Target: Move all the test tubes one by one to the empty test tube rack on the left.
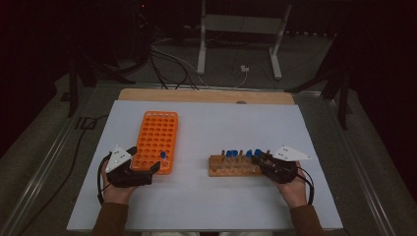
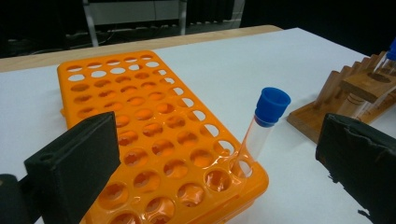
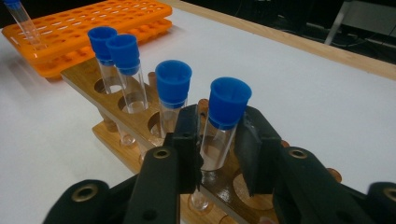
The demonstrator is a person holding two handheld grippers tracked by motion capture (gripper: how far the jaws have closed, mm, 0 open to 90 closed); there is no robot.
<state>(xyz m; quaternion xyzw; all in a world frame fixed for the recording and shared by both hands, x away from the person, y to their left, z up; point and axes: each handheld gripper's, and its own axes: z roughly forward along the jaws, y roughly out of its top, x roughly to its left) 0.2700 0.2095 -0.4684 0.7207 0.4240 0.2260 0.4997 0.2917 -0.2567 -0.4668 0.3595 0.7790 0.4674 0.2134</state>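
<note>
An orange tube rack [image 1: 155, 132] lies left of centre on the white table. One clear tube with a blue cap [image 2: 261, 126] leans in its near right corner hole [image 1: 163, 156]. My left gripper [image 2: 215, 140] is open wide at the rack's near end [image 1: 144, 158], holding nothing. A wooden rack [image 1: 235, 167] to the right holds several blue-capped tubes. My right gripper [image 3: 218, 144] is shut on the glass of the nearest tube [image 3: 228, 100], just below its cap, and the tube stands in the wooden rack [image 3: 116, 79]. From above, the right gripper [image 1: 260, 158] is at that rack's right end.
The white tabletop [image 1: 221, 118] has open room between and behind the racks. A wooden strip [image 1: 206, 96] runs along its far edge. Beyond it, cables [image 1: 167, 64] and a metal stand [image 1: 241, 29] sit on the floor.
</note>
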